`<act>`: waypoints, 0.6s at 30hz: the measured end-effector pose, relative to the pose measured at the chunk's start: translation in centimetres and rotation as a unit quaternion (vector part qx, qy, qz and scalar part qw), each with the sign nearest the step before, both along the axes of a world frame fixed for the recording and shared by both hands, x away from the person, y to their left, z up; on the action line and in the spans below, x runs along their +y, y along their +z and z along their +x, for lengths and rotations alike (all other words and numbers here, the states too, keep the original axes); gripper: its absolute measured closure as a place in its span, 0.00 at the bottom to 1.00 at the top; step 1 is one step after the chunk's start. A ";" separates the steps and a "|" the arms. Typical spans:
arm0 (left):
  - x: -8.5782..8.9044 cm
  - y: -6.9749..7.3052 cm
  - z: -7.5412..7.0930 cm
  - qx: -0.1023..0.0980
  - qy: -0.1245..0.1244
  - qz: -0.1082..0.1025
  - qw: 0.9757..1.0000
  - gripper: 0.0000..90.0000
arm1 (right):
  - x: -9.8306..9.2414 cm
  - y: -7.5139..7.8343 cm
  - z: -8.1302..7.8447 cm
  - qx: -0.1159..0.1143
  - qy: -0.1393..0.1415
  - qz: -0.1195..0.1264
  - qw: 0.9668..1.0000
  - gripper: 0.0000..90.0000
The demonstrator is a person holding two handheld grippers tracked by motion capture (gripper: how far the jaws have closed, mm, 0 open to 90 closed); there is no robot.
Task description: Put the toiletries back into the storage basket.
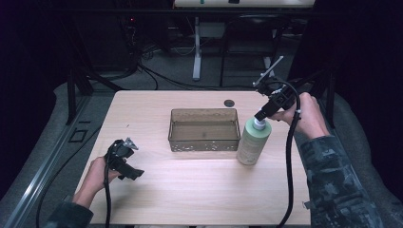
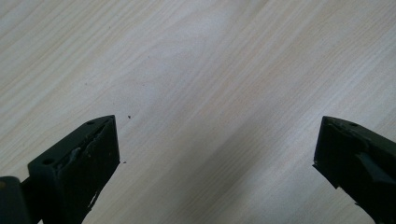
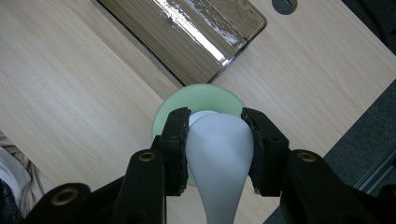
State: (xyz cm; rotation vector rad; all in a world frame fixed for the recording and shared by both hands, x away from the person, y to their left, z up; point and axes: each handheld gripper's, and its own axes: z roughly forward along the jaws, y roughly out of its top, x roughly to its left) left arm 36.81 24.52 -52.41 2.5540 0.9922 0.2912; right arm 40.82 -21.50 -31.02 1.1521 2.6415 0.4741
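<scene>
**A:** So, the right gripper [image 3: 215, 140] is clamped on the white pump head [image 3: 219, 154] of the green bottle [image 1: 253, 142], coming straight down on it. The bottle stands upright on the table [image 1: 190, 190], long axis vertical.

**B:** And the tray [image 1: 204, 129]?

**A:** Just beside the bottle, at 9 o'clock from it in the high view. My guess: lift and go left.

**B:** Left gripper [image 1: 124, 161]?

**A:** Well apart at 7 o'clock, jaws wide over bare wood. The right gripper view shows the pads squeezing the pump; the high view gives the layout.
</scene>
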 end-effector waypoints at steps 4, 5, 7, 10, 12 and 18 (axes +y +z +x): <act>0.0 0.0 0.0 0.000 0.000 0.001 1.000 0.00 | 0.0 0.3 0.0 0.000 0.001 -0.002 1.000 0.70; 0.0 0.0 0.0 -0.001 0.000 0.001 1.000 0.00 | 0.0 0.3 0.0 0.000 0.000 -0.003 1.000 0.70; 0.0 0.0 0.0 -0.001 0.000 0.001 1.000 0.00 | 0.0 0.5 0.0 0.001 0.000 -0.004 1.000 0.70; 0.0 0.0 0.0 0.000 0.000 0.000 1.000 0.00 | 0.0 0.7 0.0 0.001 0.000 -0.007 1.000 0.70; 0.0 0.0 0.0 -0.001 0.000 0.001 1.000 0.00 | -0.1 1.0 -0.1 0.000 0.000 -0.009 1.000 0.70; 0.0 0.0 0.0 0.000 0.000 0.001 1.000 0.00 | -0.1 1.6 -0.2 -0.003 -0.001 -0.009 1.000 0.70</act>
